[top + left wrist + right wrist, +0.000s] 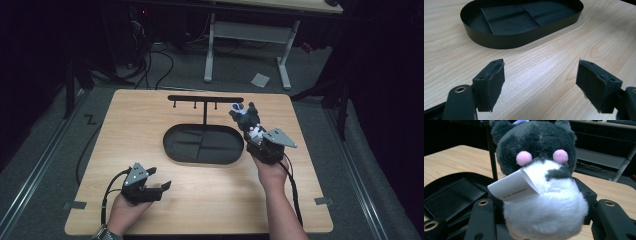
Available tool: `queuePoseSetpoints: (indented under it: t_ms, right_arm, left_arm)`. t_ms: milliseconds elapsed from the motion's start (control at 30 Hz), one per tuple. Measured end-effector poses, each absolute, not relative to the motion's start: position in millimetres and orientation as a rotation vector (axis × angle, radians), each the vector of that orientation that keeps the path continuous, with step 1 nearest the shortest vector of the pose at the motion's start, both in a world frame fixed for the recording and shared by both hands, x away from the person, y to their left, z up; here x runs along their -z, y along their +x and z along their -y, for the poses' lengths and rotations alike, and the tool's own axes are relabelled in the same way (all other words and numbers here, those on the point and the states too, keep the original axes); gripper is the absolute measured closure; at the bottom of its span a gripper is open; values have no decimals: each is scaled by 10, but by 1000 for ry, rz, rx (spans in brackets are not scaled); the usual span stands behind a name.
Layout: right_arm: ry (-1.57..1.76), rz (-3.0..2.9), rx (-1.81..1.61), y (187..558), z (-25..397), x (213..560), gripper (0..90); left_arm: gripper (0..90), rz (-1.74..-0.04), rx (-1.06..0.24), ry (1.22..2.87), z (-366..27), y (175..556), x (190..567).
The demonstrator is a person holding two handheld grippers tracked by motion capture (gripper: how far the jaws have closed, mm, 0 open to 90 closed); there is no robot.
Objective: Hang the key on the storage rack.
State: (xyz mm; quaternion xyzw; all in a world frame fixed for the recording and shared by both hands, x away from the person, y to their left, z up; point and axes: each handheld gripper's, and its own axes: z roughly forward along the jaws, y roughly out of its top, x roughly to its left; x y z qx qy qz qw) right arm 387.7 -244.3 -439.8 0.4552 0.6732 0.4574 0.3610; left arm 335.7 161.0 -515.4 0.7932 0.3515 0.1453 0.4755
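Near stand's right end, my right gripper [248, 125] clamped on plush cat keychain [541, 187], held aloft beside hook bar [205, 99]. Pickup done; I judge hanging lilac loop [236, 106] on hook remains. Left gripper [159, 181] jaws apart, idle low over table [215, 200], short of black tray [506, 41].

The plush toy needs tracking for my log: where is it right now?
The plush toy is clamped in the right gripper, held up at the right end of the black hook stand, just beyond the right end of the oval tray in the high view.
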Motion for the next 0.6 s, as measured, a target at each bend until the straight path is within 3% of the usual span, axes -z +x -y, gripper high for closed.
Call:
queuePoseSetpoints:
  t_ms: [600]
  right_arm:
    - [1257,-1742,-1151,4048,2418,4727,418]
  left_arm:
    - [234,-846,-351,1952,-1599,3354,5157]
